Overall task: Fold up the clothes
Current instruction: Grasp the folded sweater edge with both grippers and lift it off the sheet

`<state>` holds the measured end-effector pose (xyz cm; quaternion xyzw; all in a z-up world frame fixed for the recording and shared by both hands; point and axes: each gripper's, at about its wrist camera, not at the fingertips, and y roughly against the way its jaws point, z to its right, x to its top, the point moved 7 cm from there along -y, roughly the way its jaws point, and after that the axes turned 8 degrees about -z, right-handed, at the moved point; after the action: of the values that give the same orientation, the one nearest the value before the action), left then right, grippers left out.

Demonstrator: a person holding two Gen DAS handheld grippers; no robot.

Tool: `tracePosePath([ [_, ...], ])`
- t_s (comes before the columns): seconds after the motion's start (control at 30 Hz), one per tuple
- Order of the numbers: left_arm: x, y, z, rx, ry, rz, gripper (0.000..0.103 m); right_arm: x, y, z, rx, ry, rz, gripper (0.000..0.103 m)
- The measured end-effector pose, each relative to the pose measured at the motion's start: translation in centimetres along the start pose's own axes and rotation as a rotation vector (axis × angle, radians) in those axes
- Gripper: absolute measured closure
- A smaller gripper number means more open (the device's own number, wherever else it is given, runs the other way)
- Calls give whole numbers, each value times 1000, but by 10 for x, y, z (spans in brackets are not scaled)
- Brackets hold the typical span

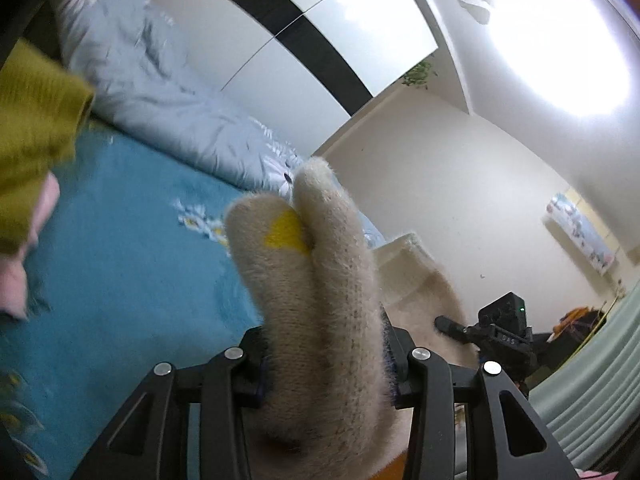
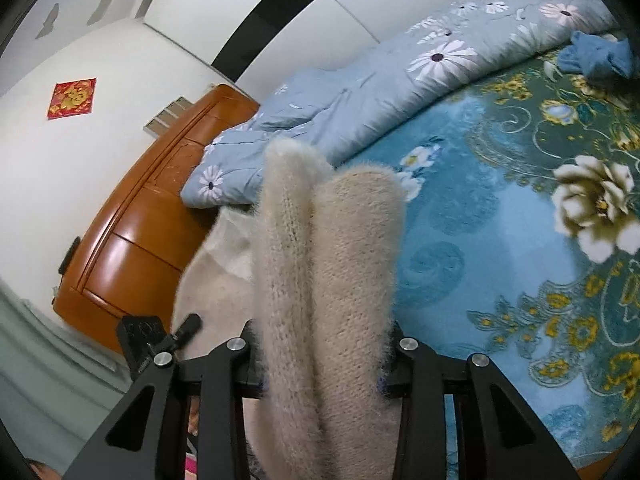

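A fuzzy cream knit sweater [image 1: 320,300] is bunched between the fingers of my left gripper [image 1: 326,376], which is shut on it and holds it up above the bed. A yellow patch [image 1: 286,232] shows on the fabric. My right gripper [image 2: 320,364] is shut on another fold of the same cream sweater [image 2: 324,280], also lifted above the bed. The fabric hides both pairs of fingertips. In the left wrist view the other gripper [image 1: 500,332] shows at right, with sweater cloth hanging between.
The bed has a blue floral blanket [image 2: 500,240] and a rolled light-blue duvet [image 2: 360,92] along the wardrobe side. An olive-yellow garment [image 1: 32,140] over a pink one [image 1: 16,280] lies at left. A blue garment [image 2: 596,58] lies far right. An orange wooden headboard [image 2: 132,232] stands left.
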<state>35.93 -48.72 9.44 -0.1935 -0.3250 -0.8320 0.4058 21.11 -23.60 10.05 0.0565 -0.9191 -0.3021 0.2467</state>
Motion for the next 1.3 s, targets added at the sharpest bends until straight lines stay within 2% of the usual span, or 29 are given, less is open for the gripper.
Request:
tracePosePath([
  [0.13,-17,-2,-40,44,60,-40,59,-8,-25,16,21,-44,-43,65],
  [0.33,-67,-35,-105,145,217,-142,59,-32,-93,67,-18,-125,-198,66],
  [0.4,-80,-38,-124,158,270,-148,59,-38,-105,83,-18,-148,-225,66],
  [0.47,-90,-38,-137,138,320,-140,59,-42,-112,96,-9,-169,-240,66],
  [0.63,-100,-42,-147,103,406,-134,57,-47,-113,108,4,-162,-265,64],
  [0.77,-106,-41,-153,79,456,-134,50,-51,-111,113,10,-146,-270,57],
  [0.87,-107,-26,-156,99,469,-114,45,-55,-108,122,29,-149,-265,49],
  [1.0,-106,-31,-157,131,471,-118,40,-60,-111,133,67,-178,-266,39],
  [1.13,-108,-49,-150,157,452,-147,40,-60,-119,133,120,-191,-248,39],
  [1.23,-105,-61,-146,179,439,-154,42,-59,-123,126,122,-164,-255,38],
  [1.3,-106,-56,-147,183,436,-149,43,-58,-123,123,131,-160,-258,46],
])
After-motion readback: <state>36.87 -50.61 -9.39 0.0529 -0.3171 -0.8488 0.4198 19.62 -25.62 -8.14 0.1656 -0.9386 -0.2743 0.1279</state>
